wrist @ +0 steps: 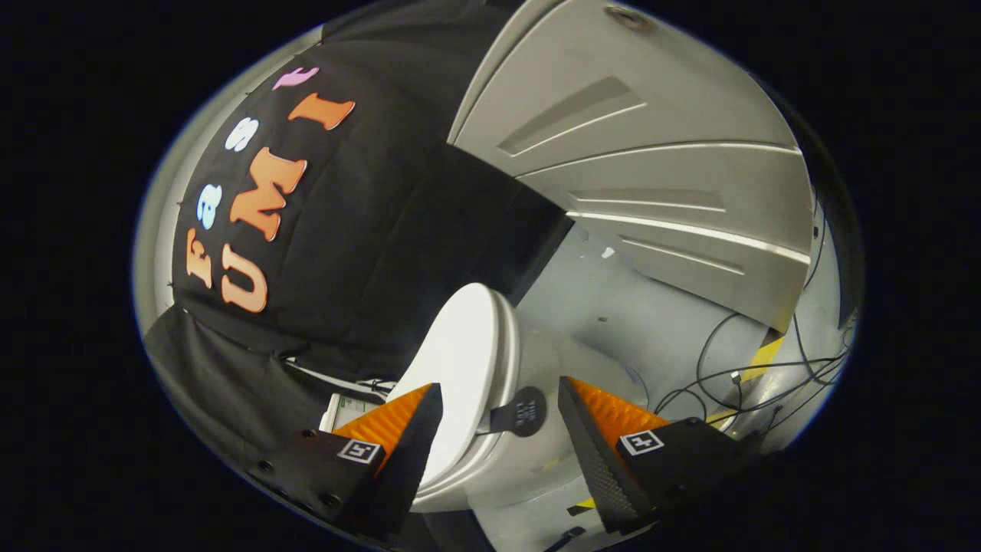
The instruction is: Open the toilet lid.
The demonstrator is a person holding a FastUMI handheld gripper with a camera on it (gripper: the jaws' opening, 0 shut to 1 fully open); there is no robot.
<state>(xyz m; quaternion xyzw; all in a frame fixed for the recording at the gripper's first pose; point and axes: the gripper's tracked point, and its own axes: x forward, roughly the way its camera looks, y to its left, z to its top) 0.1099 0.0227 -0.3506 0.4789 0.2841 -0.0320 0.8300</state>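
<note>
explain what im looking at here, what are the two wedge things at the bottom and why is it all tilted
The picture comes from a fisheye camera riding on a handheld gripper, so it tilts with the person's hand. The two wedges are its jaws, standing open with nothing held. Between and just ahead of them is a white toilet with its lid down on the seat. A dark round handle tab sticks out from the lid's edge, in the gap between the jaws. Beyond lie a grey floor with loose cables and a grey ribbed panel.
</note>
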